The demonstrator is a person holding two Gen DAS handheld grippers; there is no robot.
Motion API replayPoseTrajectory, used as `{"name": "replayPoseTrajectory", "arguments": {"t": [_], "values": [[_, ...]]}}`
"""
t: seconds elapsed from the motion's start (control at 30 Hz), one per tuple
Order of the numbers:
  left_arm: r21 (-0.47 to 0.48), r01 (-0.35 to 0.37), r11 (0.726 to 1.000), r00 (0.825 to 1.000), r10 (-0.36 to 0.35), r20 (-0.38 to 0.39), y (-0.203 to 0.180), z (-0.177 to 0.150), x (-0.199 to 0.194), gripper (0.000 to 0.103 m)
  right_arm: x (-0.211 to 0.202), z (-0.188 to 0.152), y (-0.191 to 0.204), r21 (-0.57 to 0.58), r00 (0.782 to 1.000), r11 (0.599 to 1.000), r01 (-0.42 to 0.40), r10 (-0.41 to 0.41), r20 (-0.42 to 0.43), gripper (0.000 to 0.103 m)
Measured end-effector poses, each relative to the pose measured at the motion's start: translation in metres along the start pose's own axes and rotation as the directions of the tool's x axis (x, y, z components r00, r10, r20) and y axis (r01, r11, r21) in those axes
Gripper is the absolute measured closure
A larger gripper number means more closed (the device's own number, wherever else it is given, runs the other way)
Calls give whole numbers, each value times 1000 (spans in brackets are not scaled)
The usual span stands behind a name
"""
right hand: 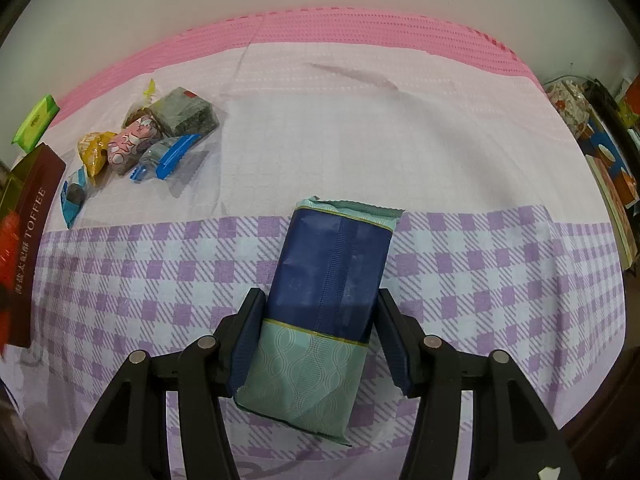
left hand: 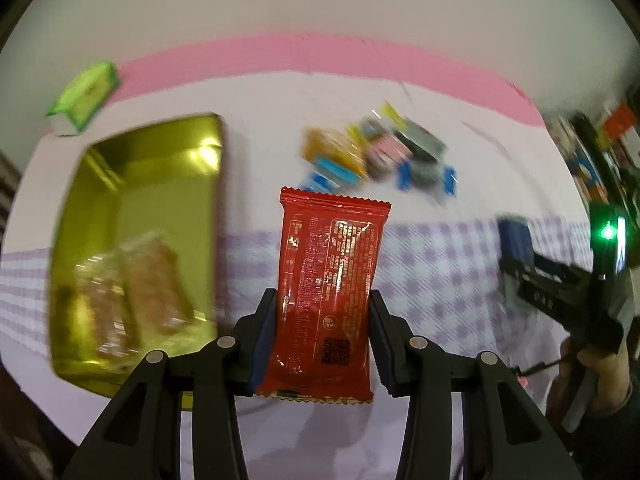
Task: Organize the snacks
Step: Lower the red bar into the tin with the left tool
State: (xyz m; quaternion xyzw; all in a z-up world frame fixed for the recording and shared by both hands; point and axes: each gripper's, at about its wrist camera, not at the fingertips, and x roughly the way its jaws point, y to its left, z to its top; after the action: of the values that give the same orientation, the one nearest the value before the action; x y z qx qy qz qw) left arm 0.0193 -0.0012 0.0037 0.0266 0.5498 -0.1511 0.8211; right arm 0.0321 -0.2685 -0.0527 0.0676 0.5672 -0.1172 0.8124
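Clamped in the left gripper, a red snack packet hangs above the bed, the gold tin at ten o'clock. Right gripper pinches a blue-and-teal packet. Slick foil could slip sideways, missing the tin.

Both grippers, left gripper and right gripper, point steeply down, jaws clamped.

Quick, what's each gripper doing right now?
Left gripper: shut on the red packet.
Right gripper: shut on the blue packet.
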Motion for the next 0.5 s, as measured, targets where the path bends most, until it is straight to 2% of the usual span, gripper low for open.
{"name": "replayPoseTrajectory", "arguments": {"t": [0.2, 0.4, 0.5], "values": [[-101, -89, 991, 995, 93, 34, 51, 10, -13, 59, 1, 0, -1, 3, 1000, 1000, 2, -2, -14, 51], [-194, -173, 966, 984, 178, 11, 104, 2, -14, 59, 1, 1, -1, 12, 1000, 1000, 7, -6, -30, 51], [-218, -195, 956, 980, 198, -8, 122, -4, -11, 59, 2, 3, -1, 15, 999, 1000, 10, -9, -41, 51]]}}
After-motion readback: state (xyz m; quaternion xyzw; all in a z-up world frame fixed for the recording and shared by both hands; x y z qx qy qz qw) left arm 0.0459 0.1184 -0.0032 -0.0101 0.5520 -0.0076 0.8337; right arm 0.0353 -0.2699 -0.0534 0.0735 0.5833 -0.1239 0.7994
